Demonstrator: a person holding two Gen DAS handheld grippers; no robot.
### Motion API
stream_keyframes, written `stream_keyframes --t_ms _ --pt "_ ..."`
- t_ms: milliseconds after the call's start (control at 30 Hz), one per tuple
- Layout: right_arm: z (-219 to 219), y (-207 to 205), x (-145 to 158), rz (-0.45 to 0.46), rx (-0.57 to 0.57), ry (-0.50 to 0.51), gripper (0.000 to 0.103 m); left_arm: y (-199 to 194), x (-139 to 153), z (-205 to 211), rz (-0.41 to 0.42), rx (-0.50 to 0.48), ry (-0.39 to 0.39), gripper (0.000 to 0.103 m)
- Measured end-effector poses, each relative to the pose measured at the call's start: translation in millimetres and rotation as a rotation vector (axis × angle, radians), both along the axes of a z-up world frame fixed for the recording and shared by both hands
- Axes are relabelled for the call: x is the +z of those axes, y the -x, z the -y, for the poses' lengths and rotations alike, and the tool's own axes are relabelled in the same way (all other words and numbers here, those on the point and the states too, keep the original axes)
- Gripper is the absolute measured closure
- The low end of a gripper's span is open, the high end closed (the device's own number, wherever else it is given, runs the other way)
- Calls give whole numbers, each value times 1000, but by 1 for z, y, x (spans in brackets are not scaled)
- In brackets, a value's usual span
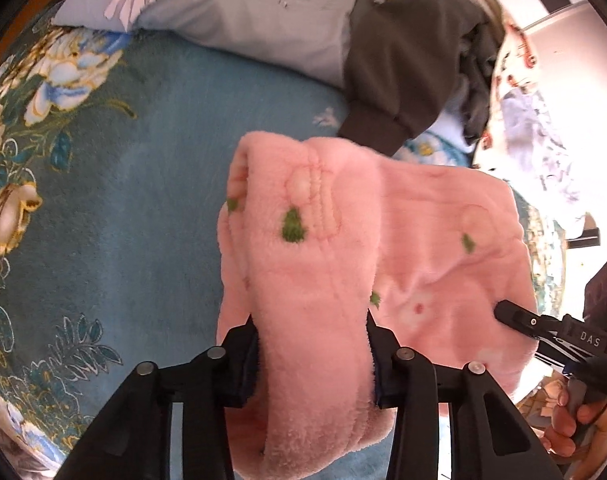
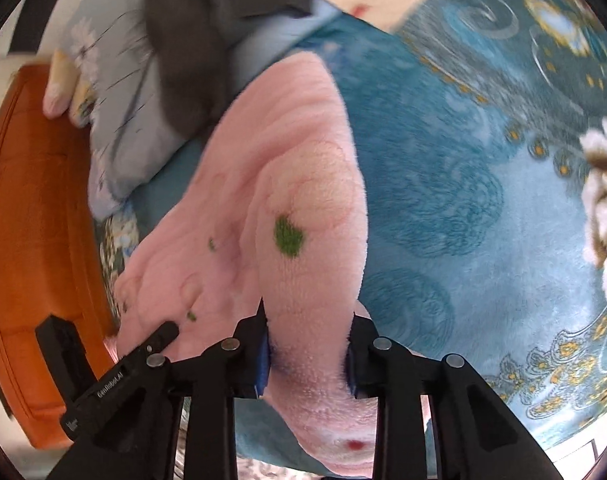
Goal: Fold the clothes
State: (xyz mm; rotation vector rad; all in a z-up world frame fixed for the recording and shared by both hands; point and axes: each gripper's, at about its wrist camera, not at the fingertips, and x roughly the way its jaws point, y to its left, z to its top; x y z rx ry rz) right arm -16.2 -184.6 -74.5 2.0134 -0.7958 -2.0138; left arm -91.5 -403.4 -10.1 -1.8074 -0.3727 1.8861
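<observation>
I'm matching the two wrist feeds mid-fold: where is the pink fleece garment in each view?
Left wrist: the pink fleece garment fills centre to lower right, a fold pinched in the left hand-held gripper.
Right wrist: it runs from upper centre to bottom centre, pinched in the right hand-held gripper.
Shared landmark: the dark grey garment beyond the pink one.

Teal floral blanket (image 1: 123,200), blue daisy-print pillow (image 1: 223,4), possibly orange headboard (image 2: 35,240)
</observation>
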Motion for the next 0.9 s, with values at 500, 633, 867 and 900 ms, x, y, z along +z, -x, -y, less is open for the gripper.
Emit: stream_keyframes --t_ms 500,633,867,900 --pt "26 1 10 -40 74 -50 78 2 -32 32 43 17 -104 58" --pt "-2 3 -6 -7 28 -81 78 1 -26 12 3 -74 -159 57" --pt "-27 1 -31 42 -9 -88 78 11 -35 -26 -45 -223 -117 53" --pt "-29 1 -34 49 -14 -88 78 13 -42 -26 -19 -216 -114 52"
